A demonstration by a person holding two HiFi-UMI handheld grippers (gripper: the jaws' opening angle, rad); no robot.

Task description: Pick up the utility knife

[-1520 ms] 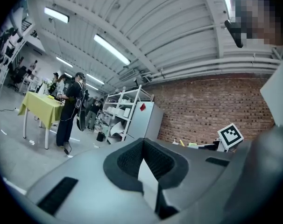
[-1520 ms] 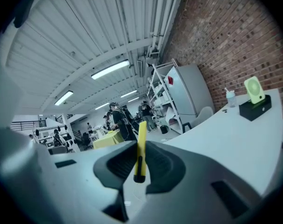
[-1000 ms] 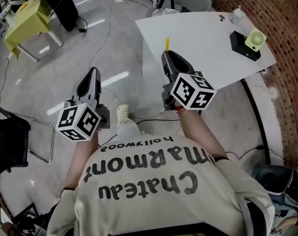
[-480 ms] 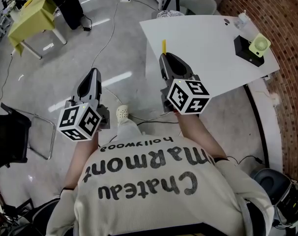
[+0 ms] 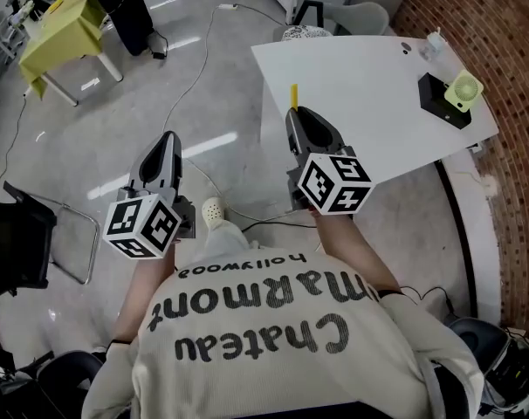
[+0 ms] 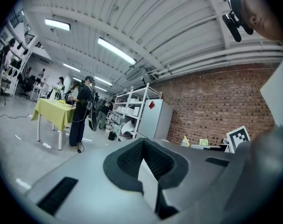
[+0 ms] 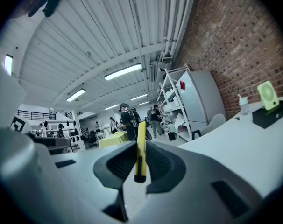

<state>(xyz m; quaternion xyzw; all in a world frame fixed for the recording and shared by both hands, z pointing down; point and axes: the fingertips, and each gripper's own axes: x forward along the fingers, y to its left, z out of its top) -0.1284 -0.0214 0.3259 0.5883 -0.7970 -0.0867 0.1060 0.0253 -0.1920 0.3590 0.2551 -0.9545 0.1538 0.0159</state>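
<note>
The right hand-held gripper (image 7: 137, 166) is clamped on the yellow utility knife (image 7: 141, 146), whose blade end sticks out past the jaw tips over the white tabletop (image 5: 369, 90). To its left, over the floor (image 5: 116, 120), the left hand-held gripper (image 5: 167, 145) is closed and empty.

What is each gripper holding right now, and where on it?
Right gripper clamps the yellow utility knife near its black end; left gripper holds nothing.

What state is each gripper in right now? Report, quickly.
Left gripper: closed, nothing between the jaws.
Right gripper: closed on the yellow utility knife.
</note>
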